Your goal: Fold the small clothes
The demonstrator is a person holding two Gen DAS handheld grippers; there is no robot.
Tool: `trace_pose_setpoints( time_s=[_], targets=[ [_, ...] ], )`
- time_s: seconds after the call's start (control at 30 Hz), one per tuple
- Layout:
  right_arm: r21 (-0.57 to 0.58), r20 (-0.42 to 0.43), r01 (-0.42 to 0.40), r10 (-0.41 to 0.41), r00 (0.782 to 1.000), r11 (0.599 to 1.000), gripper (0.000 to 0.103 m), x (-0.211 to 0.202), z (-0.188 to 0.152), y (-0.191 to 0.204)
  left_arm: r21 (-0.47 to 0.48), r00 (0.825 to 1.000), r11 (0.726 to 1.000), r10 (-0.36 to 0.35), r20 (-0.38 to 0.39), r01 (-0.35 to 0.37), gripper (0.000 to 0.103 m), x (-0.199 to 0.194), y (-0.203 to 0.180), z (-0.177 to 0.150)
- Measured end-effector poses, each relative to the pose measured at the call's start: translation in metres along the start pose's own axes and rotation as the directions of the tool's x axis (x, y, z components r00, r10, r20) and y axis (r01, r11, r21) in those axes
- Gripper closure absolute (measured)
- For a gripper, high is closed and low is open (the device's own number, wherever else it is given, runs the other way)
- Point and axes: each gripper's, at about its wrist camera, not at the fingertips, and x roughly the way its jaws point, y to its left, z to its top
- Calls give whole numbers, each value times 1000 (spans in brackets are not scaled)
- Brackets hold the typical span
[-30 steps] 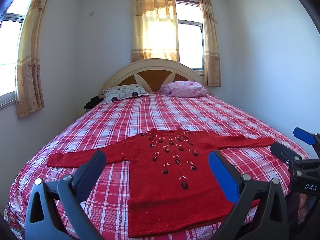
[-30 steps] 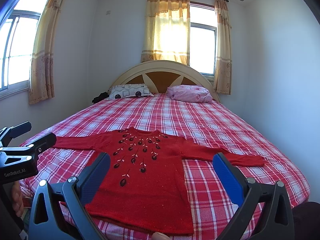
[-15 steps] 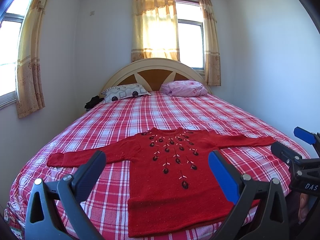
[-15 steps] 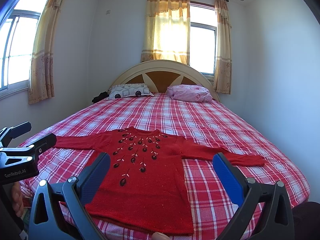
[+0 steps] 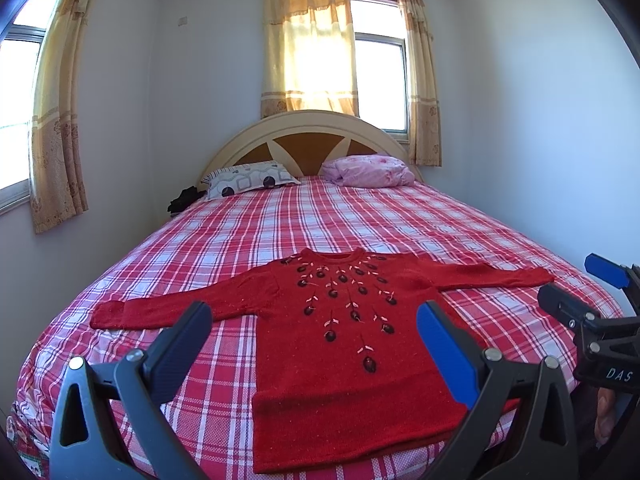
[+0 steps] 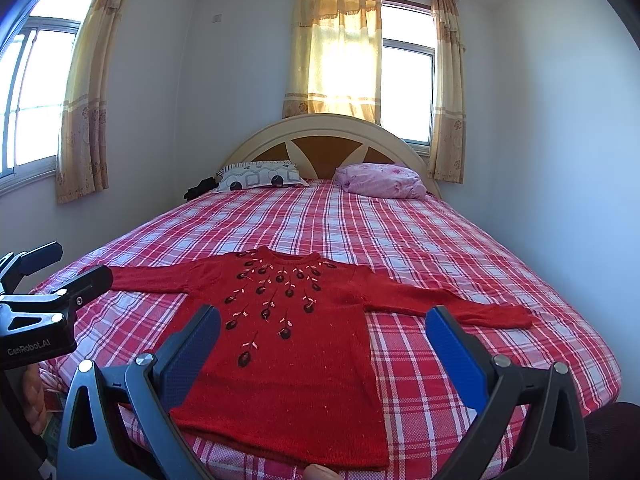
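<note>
Your left tool (image 5: 320,344) & right tool (image 6: 332,340): both w/ jaws spread apart, holding nothing. Red sweater (image 5: 344,344) lies flat on the plaid bed (image 5: 360,216) just ahead of both, sleeves out sideways.

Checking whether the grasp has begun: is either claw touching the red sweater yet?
Apart. The left wrist view shows the right claw held off the bed's side, and the right wrist view shows the left claw likewise, both open, clear of the red sweater.
</note>
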Motion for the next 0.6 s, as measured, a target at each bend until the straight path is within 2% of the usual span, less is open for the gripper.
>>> trace_pose_setpoints(
  time_s=[0.23, 0.37, 0.47, 0.6],
  targets=[
    [39, -71, -60, 63, 995, 997, 1, 38, -17, -14, 28, 998, 999, 24, -56, -22, 0, 35, -4, -12],
    [51, -151, -28, 35, 988, 998, 1, 77, -33, -37, 64, 993, 996, 61, -101, -55, 0, 70, -2, -19],
    [93, -204, 8, 11, 979, 996, 1, 108, -43, -72, 98, 985, 992, 94, -141, -80, 0, 102, 2, -21],
    [202, -265, 80, -25, 964, 976, 1, 146, -48, -141, 116, 978, 990, 104, -183, -83, 0, 143, 6, -22]
  ],
)
